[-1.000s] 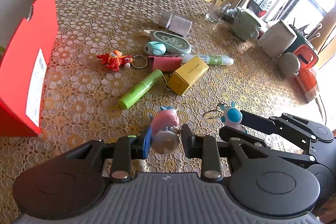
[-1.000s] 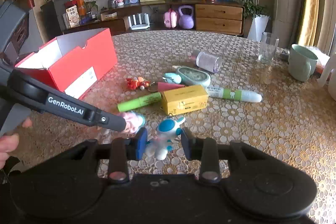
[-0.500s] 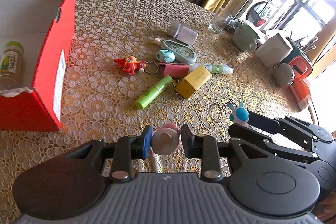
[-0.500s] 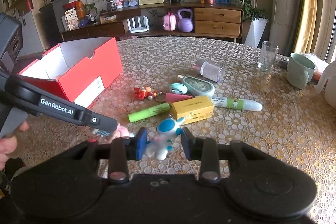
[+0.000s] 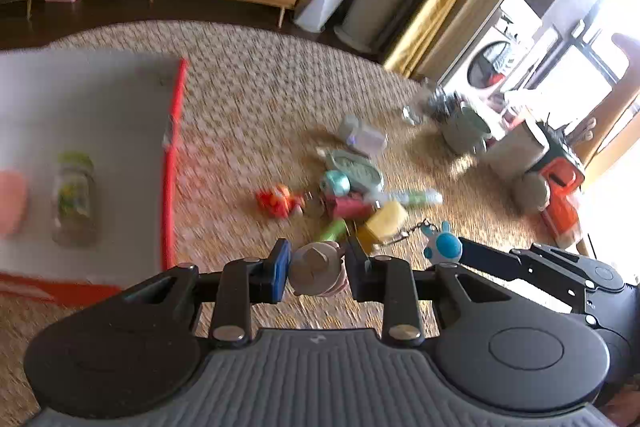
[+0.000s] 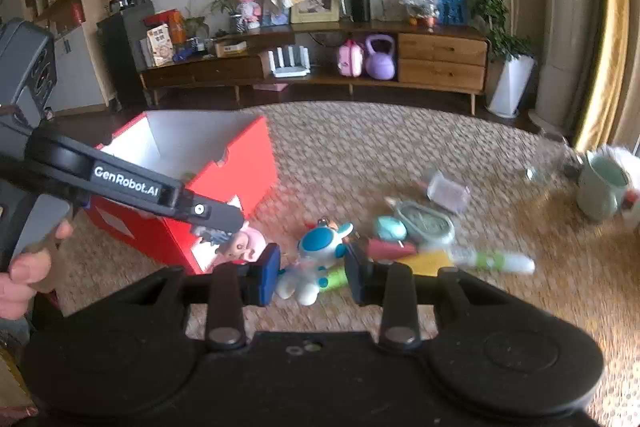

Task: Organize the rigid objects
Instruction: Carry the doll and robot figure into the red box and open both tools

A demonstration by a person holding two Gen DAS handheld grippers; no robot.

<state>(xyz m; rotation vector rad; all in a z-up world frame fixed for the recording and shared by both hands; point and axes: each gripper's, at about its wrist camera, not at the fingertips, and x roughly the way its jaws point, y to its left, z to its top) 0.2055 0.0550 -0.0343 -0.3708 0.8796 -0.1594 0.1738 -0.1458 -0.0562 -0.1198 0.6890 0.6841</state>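
My left gripper (image 5: 316,269) is shut on a pink pig figurine (image 5: 318,269) and holds it above the table, just right of the open red box (image 5: 170,163). The pig also shows in the right wrist view (image 6: 244,245) beside the box (image 6: 240,183). My right gripper (image 6: 312,269) is shut on a blue-and-white robot keychain toy (image 6: 320,247), lifted off the table; it also shows in the left wrist view (image 5: 442,247). A small bottle (image 5: 74,199) and a pink object (image 5: 12,201) lie inside the box.
On the lace-covered table lie a red toy (image 5: 278,201), a green tube (image 5: 332,229), a yellow box (image 5: 384,221), a pink case (image 5: 346,207), a teal oval case (image 5: 354,169), a white-green pen (image 6: 494,261) and a small jar (image 6: 448,193). A green mug (image 6: 602,189) stands at the right.
Both grippers have risen and moved left toward the red box with their toys. The left view now looks down into the box. The picture is blurred by motion.
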